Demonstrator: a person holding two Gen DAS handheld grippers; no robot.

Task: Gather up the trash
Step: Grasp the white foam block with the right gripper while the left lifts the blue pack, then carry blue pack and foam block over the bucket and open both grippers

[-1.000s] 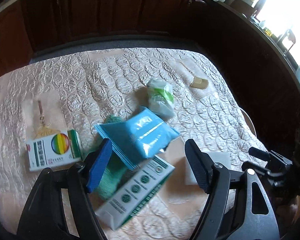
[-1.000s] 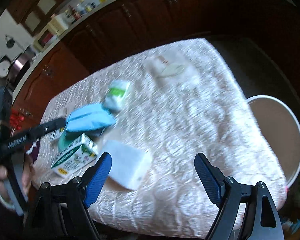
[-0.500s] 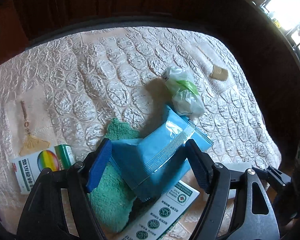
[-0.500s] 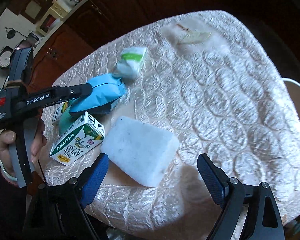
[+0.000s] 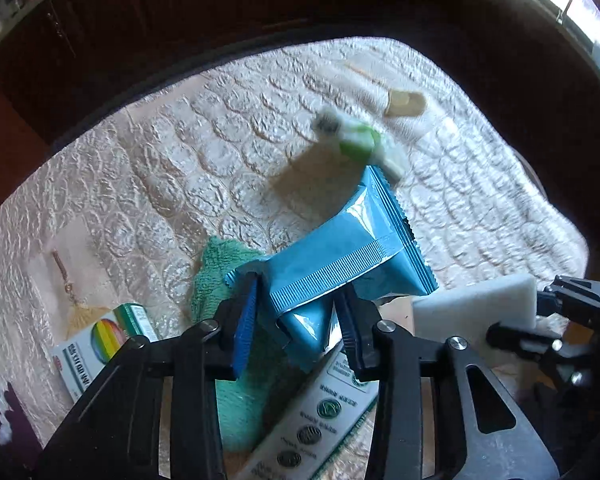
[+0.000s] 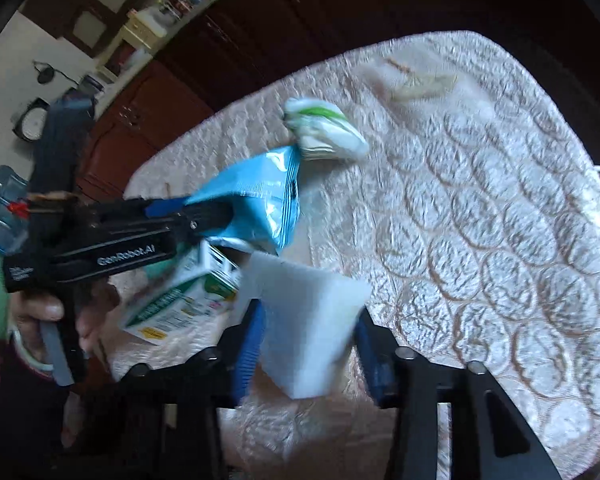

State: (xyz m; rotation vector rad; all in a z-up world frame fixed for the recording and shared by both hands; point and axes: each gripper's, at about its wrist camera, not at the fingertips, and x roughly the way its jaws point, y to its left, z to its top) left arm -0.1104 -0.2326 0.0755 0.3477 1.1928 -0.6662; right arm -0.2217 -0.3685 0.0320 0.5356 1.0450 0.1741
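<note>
On the quilted cloth (image 5: 148,168), both hand-held grippers closing — left (image 5: 296,320) pinching blue packet (image 5: 340,256), right (image 6: 308,344) squeezing white sponge (image 6: 308,312).

- "GenRobot.AI" stands in white letters on the black side of the left tool (image 6: 204,216).
- The green-and-white carton (image 6: 180,300) carries print too blurred to read.
- The rainbow-marked box (image 5: 100,344) bears green characters, illegible here.

Your left wrist camera looks steeply down and close over its own fingers (image 5: 244,320) onto the quilted bench (image 5: 148,184). Your right wrist camera looks down at a shallower slant from the other side. Both views share the blue packet (image 5: 340,256) (image 6: 256,196), white foam block (image 5: 476,308) (image 6: 308,312) and dark cabinets (image 5: 220,4) (image 6: 260,40).
</note>
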